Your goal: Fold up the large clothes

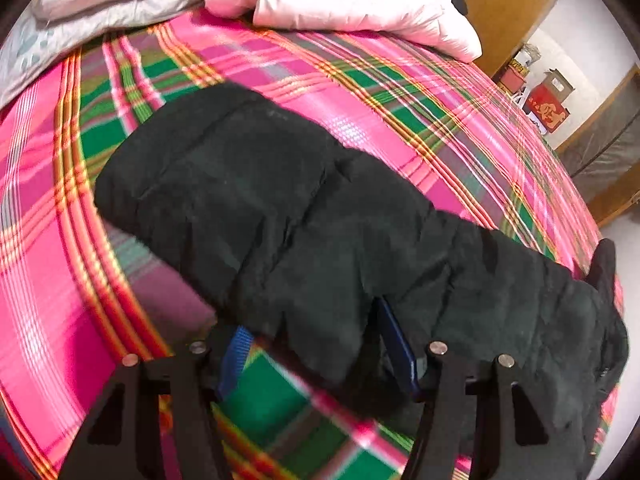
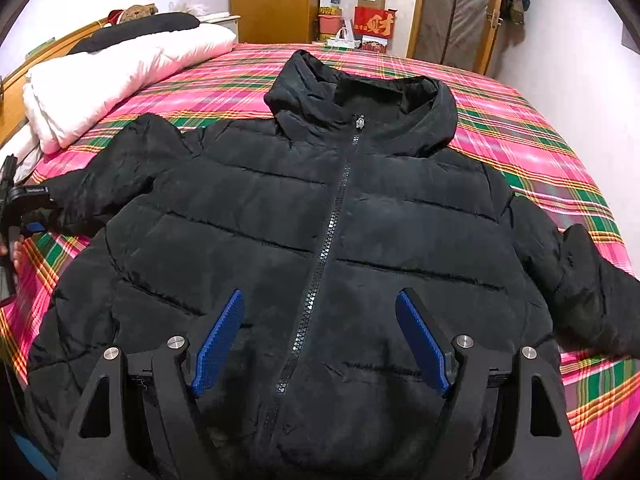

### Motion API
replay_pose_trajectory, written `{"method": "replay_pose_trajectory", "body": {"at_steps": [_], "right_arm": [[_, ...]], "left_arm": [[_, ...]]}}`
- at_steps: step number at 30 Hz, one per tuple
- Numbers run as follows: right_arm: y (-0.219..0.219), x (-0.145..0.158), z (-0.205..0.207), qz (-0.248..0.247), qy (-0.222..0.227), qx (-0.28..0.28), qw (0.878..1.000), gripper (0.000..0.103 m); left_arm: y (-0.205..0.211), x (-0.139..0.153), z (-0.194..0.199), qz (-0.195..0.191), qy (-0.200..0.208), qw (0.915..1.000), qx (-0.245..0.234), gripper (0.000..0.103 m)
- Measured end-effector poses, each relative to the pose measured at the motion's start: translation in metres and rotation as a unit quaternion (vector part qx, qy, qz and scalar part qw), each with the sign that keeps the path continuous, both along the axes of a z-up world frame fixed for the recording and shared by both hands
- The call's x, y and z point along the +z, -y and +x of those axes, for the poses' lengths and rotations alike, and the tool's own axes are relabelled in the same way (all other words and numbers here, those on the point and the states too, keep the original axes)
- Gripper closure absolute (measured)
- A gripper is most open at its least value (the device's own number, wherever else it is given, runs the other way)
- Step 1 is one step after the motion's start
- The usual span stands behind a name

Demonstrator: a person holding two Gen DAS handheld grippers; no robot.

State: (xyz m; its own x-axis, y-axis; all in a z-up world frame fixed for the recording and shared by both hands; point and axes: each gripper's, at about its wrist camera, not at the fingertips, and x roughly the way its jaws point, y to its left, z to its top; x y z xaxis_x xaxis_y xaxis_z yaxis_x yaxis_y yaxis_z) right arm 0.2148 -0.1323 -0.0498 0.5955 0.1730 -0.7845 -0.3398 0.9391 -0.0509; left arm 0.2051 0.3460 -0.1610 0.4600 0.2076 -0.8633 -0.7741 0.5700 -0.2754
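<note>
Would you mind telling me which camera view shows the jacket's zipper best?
The right wrist view: the zipper runs closed down the front of the black jacket, from collar towards hem. The left wrist view shows only a sleeve between the left gripper's fingers, no zipper.

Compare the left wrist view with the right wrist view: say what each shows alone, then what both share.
Only the left wrist view shows the left gripper up close, its fingers around the sleeve cuff. Only the right wrist view shows the jacket's zipper, its hood, and the open right gripper above the jacket front. Both show the black jacket, the plaid bedspread, the white duvet and the red box.
</note>
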Motion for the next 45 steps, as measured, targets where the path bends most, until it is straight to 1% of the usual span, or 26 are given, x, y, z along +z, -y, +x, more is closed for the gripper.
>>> {"method": "replay_pose_trajectory", "body": {"at_steps": [1, 2, 3, 5, 7, 8, 11, 14, 17, 20, 23, 26, 28, 29, 31, 32, 34, 39, 42, 43, 45], "right_arm": [[0.000, 0.000, 0.000, 0.002, 0.001, 0.001, 1.000, 0.025], [0.000, 0.000, 0.000, 0.003, 0.001, 0.001, 1.000, 0.025], [0.000, 0.000, 0.000, 0.002, 0.000, 0.000, 1.000, 0.025], [0.001, -0.001, 0.000, 0.002, -0.002, -0.001, 1.000, 0.025], [0.002, -0.002, 0.002, 0.000, -0.003, -0.004, 1.000, 0.025], [0.003, -0.002, 0.002, -0.001, -0.001, -0.005, 1.000, 0.025], [0.005, 0.001, 0.002, 0.000, 0.007, -0.008, 1.000, 0.025], [0.008, 0.006, 0.002, 0.008, 0.011, -0.012, 1.000, 0.025], [0.012, 0.012, 0.003, 0.015, 0.017, -0.017, 1.000, 0.025], [0.019, 0.023, 0.002, 0.026, 0.027, -0.025, 0.999, 0.025], [0.031, 0.035, 0.004, 0.041, 0.037, -0.040, 0.998, 0.025], [0.046, 0.043, 0.004, 0.052, 0.042, -0.060, 0.996, 0.025], [0.060, 0.049, 0.006, 0.061, 0.041, -0.077, 0.994, 0.025], [0.067, 0.051, 0.007, 0.065, 0.040, -0.087, 0.993, 0.025], [0.082, 0.055, 0.010, 0.077, 0.039, -0.105, 0.991, 0.025], [0.092, 0.057, 0.013, 0.087, 0.035, -0.118, 0.989, 0.025], [0.108, 0.059, 0.016, 0.102, 0.032, -0.139, 0.984, 0.025], [0.146, 0.064, 0.022, 0.128, 0.032, -0.184, 0.974, 0.025], [0.155, 0.062, 0.027, 0.131, 0.028, -0.197, 0.971, 0.025], [0.157, 0.060, 0.028, 0.129, 0.027, -0.200, 0.971, 0.025], [0.159, 0.057, 0.032, 0.127, 0.022, -0.202, 0.971, 0.025]], "left_arm": [[0.001, -0.001, 0.003, 0.013, -0.002, 0.9999, -0.003, 0.043], [0.000, -0.001, 0.006, 0.021, -0.004, 0.9998, -0.007, 0.053], [0.002, 0.000, 0.009, 0.026, 0.000, 0.9996, -0.013, 0.060], [0.003, 0.005, 0.009, 0.033, 0.002, 0.9993, -0.017, 0.081], [0.005, 0.015, 0.009, 0.048, 0.004, 0.9986, -0.023, 0.088], [0.009, 0.023, 0.010, 0.058, 0.008, 0.9979, -0.028, 0.090], [0.021, 0.051, 0.012, 0.084, 0.028, 0.9949, -0.049, 0.092], [0.041, 0.091, 0.013, 0.112, 0.063, 0.9879, -0.087, 0.092], [0.064, 0.137, 0.014, 0.136, 0.102, 0.9775, -0.125, 0.092], [0.095, 0.186, 0.017, 0.150, 0.145, 0.9638, -0.166, 0.092], [0.135, 0.228, 0.022, 0.158, 0.186, 0.9458, -0.215, 0.092], [0.179, 0.257, 0.030, 0.153, 0.215, 0.9280, -0.263, 0.092], [0.206, 0.267, 0.039, 0.141, 0.228, 0.9181, -0.292, 0.092], [0.224, 0.270, 0.046, 0.134, 0.232, 0.9121, -0.311, 0.092], [0.253, 0.270, 0.057, 0.124, 0.232, 0.9033, -0.339, 0.092], [0.271, 0.266, 0.063, 0.116, 0.229, 0.8986, -0.355, 0.092], [0.301, 0.254, 0.076, 0.104, 0.219, 0.8920, -0.381, 0.092], [0.366, 0.203, 0.102, 0.077, 0.177, 0.8770, -0.440, 0.092], [0.402, 0.167, 0.115, 0.058, 0.145, 0.8672, -0.473, 0.087], [0.412, 0.153, 0.120, 0.050, 0.132, 0.8645, -0.483, 0.083], [0.423, 0.131, 0.122, 0.029, 0.117, 0.8562, -0.503, 0.075]]}}
